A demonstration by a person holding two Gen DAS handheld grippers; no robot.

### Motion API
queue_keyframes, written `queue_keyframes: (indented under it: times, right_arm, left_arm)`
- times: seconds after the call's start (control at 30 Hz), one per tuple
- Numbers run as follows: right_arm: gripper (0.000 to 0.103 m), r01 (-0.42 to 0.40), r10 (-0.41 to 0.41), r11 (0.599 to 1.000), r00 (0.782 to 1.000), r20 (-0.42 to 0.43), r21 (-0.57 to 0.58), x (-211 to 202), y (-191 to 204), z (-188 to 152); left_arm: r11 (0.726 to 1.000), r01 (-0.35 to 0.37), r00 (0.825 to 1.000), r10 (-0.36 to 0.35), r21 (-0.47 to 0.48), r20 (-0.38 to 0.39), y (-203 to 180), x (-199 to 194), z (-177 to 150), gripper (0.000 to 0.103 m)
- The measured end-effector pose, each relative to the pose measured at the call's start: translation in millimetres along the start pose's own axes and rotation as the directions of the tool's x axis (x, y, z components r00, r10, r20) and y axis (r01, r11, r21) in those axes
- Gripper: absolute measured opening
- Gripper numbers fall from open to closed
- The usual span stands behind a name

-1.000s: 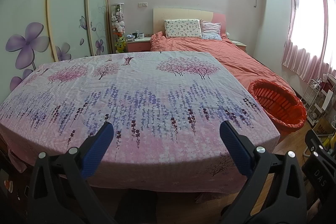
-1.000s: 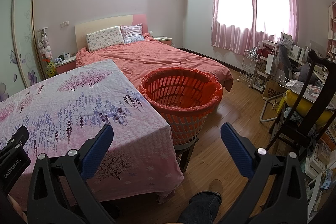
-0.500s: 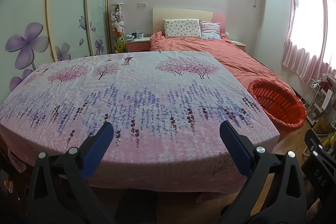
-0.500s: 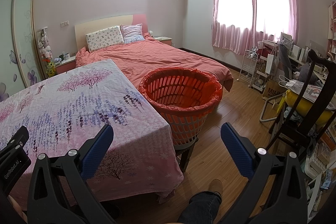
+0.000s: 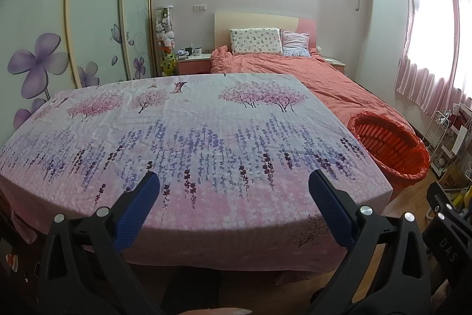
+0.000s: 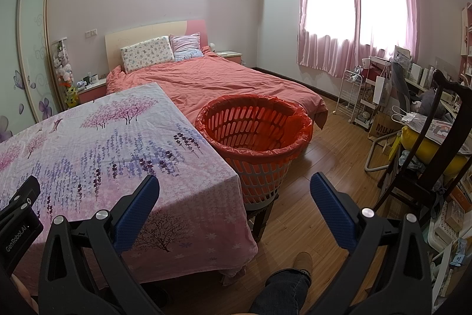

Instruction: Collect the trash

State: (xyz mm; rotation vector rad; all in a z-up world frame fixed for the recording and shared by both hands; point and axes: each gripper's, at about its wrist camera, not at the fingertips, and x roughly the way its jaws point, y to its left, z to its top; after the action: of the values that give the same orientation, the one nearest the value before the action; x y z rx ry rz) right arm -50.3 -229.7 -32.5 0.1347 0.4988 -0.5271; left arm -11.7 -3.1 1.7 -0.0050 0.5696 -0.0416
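Note:
A basket lined with a red bag [image 6: 253, 132] stands on a low stool right of a table under a floral cloth [image 6: 103, 143]. It also shows at the right of the left wrist view [image 5: 389, 146]. My left gripper [image 5: 233, 185] is open and empty over the table's near edge. My right gripper [image 6: 234, 185] is open and empty, held short of the basket, between the table corner and the floor. No trash shows on the cloth [image 5: 183, 138] in either view.
A bed with a salmon cover [image 6: 224, 84] lies behind the table and basket. A dark wooden chair [image 6: 433, 155] and a cluttered desk stand at the right. A wardrobe [image 5: 88, 19] lines the left wall. My leg and shoe [image 6: 298, 270] are below.

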Motion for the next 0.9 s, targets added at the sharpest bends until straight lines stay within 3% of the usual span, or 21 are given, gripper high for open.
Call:
queue_keyframes:
  times: [0.9]
  right_arm:
    - [0.101, -0.001, 0.001, 1.000, 1.000, -0.002, -0.001, 0.9, 0.5, 0.2]
  left_arm:
    - [1.000, 0.006, 1.000, -0.006, 0.001, -0.004, 1.9, 0.8, 2.8, 0.099]
